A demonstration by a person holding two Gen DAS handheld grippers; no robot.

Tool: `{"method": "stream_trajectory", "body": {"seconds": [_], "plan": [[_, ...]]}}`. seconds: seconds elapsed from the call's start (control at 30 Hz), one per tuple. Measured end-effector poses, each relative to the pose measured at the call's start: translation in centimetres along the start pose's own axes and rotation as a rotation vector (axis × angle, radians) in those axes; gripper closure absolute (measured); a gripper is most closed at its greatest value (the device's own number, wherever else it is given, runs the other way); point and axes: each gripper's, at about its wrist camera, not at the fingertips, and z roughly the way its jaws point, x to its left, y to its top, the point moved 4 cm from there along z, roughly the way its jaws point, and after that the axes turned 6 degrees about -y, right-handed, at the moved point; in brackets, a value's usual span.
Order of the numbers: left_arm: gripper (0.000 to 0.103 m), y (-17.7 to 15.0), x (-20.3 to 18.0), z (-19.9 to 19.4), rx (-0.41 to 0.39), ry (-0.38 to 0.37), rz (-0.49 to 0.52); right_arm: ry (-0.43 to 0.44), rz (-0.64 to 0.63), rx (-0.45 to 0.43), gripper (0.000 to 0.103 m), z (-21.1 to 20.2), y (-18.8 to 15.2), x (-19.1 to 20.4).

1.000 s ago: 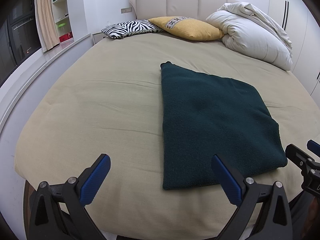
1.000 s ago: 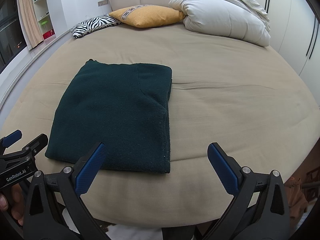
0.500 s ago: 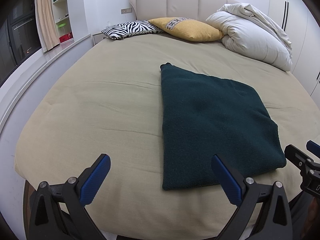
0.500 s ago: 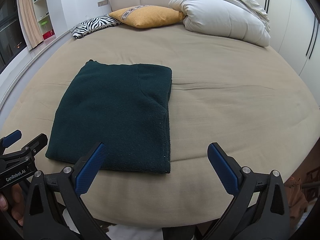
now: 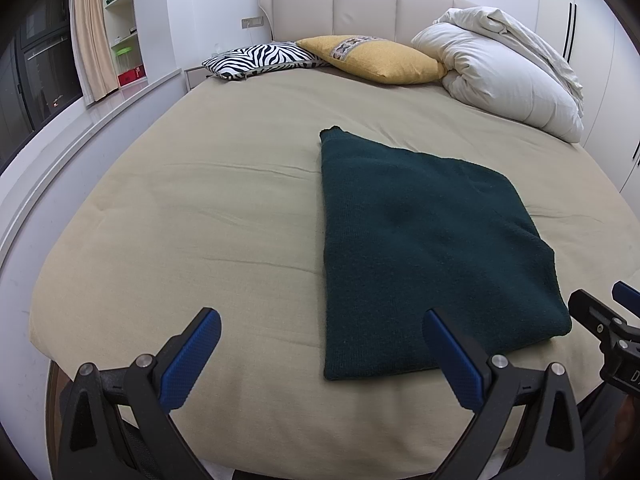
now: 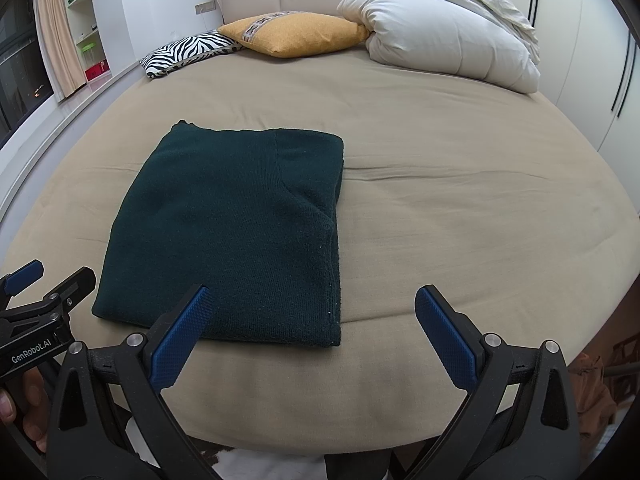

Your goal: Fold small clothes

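On the big round bed, near the front edge, I see the dark green sweater lying flat, folded into a neat block. No boxes or bins here, so nothing holds it but the bed sheet.

My left gripper hangs at the bed's near edge w/ its blue fingers wide apart, holding nothing. The sweater's near left corner sits between them, a bit past the tips. My right gripper is the same: fingers spread, nothing in them, its left pad over the sweater's front edge. Neither one touches the cloth, as far as I can tell.

The sweater's left side is a straight fold line; its right side has a small step in it.

Lots of bare sheet to the left & right of the sweater. At the far end by the headboard sit a zebra pillow, a yellow pillow & a white duvet, well apart from the sweater.
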Motion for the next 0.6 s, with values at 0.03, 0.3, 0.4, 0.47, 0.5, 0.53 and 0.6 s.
{"method": "stream_trajectory", "body": {"seconds": [0.03, 0.3, 0.4, 0.47, 0.5, 0.53, 0.6], "plan": [[0.000, -0.02, -0.02, 0.00, 0.000, 0.001, 0.000, 0.001, 0.000, 0.000, 0.000, 0.00, 0.01, 0.01], [0.000, -0.04, -0.10, -0.02, 0.000, 0.001, -0.001, -0.001, 0.004, 0.001, 0.000, -0.11, 0.02, 0.11], [0.000, -0.04, -0.15, -0.07, 0.000, 0.003, -0.001, -0.001, 0.005, 0.003, 0.000, -0.13, 0.03, 0.14], [0.000, -0.07, -0.13, -0.02, 0.000, 0.002, -0.003, -0.001, 0.006, 0.003, 0.000, -0.13, -0.04, 0.16], [0.000, -0.04, -0.13, -0.07, 0.001, 0.003, -0.004, -0.002, 0.006, 0.004, 0.000, -0.12, -0.03, 0.15], [0.000, -0.08, -0.18, -0.14, 0.001, 0.004, -0.005, -0.001, 0.005, 0.003, 0.000, -0.13, -0.03, 0.15], [0.000, -0.14, -0.24, -0.18, 0.002, 0.006, -0.006, -0.001, 0.005, 0.003, 0.000, -0.12, -0.04, 0.15]]}}
